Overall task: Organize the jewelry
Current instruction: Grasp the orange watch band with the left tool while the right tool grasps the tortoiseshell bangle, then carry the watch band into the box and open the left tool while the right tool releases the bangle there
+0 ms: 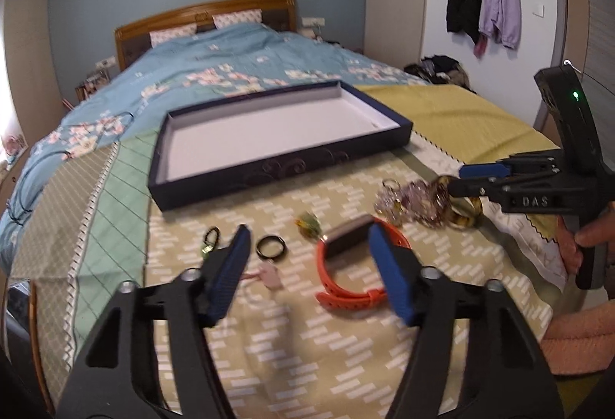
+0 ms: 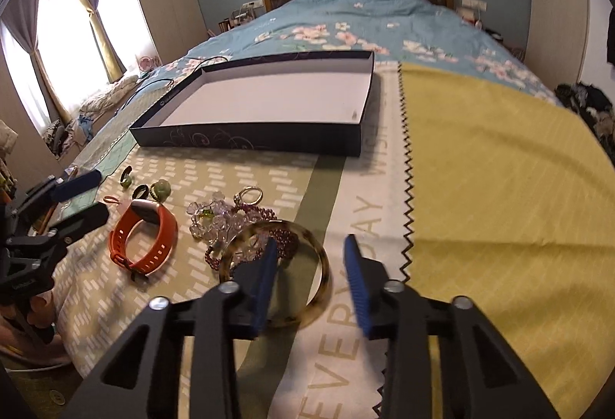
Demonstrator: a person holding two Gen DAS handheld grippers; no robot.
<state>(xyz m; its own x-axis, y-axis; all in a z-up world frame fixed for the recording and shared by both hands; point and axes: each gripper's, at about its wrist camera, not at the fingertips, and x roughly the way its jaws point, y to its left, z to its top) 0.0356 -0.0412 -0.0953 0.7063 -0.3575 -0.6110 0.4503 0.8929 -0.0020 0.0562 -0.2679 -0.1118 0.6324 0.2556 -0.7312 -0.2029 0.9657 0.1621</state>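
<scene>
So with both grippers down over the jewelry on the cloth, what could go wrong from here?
1. The right gripper straddles one side of the amber bangle, which lies against the crystal and bead bracelets; lifting it may drag that tangle along.
2. The left gripper hangs over the orange watch, whose floppy strap could slip from the pads.
3. The small black ring nearby could get knocked.

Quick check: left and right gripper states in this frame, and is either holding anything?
Left gripper: open, holding nothing, over the orange watch.
Right gripper: open, holding nothing; the bangle rim lies between its jaws.
</scene>
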